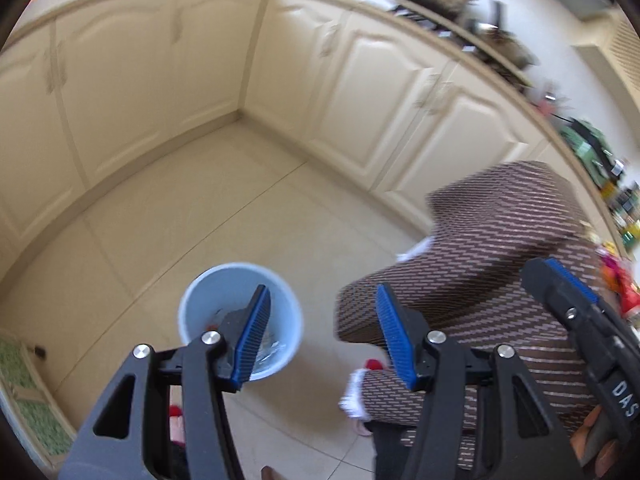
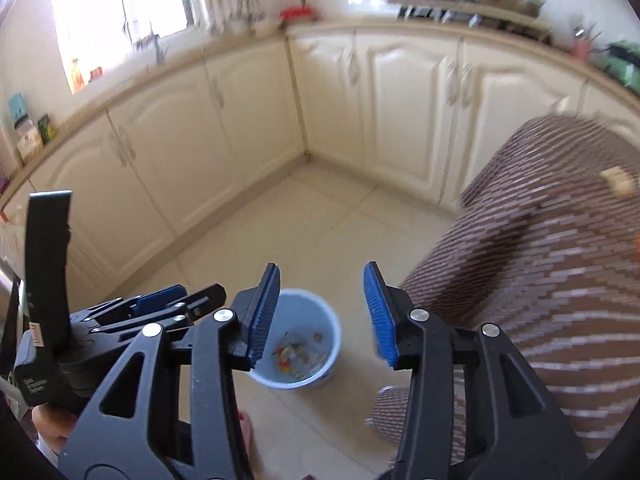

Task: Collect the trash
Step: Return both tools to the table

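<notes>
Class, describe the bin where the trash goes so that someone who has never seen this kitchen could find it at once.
Start at the inner corner where two runs of cream cabinet doors meet. On the pale tiled floor in front of them stands a round light-blue plastic bin, open-topped, with colourful scraps inside. It is the only blue container on the floor.

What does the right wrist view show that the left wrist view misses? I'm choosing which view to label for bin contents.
Only the right wrist view shows the window and the trash inside the bin. Only the left wrist view shows a green mat on the floor. Both share the pale blue bin, cream cabinets, and open, empty grippers: left gripper, right gripper.
</notes>
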Demonstrator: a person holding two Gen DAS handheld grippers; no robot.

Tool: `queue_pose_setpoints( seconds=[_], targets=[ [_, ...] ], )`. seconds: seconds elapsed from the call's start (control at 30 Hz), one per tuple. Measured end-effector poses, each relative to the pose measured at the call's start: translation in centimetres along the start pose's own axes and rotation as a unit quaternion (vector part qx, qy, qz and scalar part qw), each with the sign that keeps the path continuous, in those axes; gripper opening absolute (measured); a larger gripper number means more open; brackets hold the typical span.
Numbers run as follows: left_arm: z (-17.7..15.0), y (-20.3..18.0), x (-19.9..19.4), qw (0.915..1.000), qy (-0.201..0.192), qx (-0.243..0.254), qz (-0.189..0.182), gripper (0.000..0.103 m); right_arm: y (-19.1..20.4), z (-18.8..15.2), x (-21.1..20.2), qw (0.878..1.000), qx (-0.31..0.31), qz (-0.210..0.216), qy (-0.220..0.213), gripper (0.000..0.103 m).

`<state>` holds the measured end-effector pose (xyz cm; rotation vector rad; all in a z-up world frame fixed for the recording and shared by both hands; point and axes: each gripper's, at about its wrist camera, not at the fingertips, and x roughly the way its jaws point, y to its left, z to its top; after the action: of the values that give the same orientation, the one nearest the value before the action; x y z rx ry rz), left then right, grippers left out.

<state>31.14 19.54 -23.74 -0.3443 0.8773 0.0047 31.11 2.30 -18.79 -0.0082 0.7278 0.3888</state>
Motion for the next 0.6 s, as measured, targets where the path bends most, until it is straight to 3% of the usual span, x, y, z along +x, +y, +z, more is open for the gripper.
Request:
queue_pose_setpoints(
  seconds=[0.23, 0.5, 0.6],
  targets=[
    [-0.7, -13.4, -4.7, 0.9907, -0.026, 0.115, -0.068, 0.059, -7.7, -0.7, -12.5, 0.993, 0.028, -0.072, -0.091, 0.049],
    [-2.9, -26.2, -6.1, 0.9714, -0.02, 0.208, -0.113, 0.061, -17.8, -3.5, -21.6, 0.974, 0.095, -0.151, -0.136, 0.051],
    [-3.4, -29.3, -6.1, 0.966, -0.014, 0.225, -0.127, 0.064, -22.0, -4.3, -23.8, 0.965, 0.12, -0.185, -0.144, 0.052]
  ],
)
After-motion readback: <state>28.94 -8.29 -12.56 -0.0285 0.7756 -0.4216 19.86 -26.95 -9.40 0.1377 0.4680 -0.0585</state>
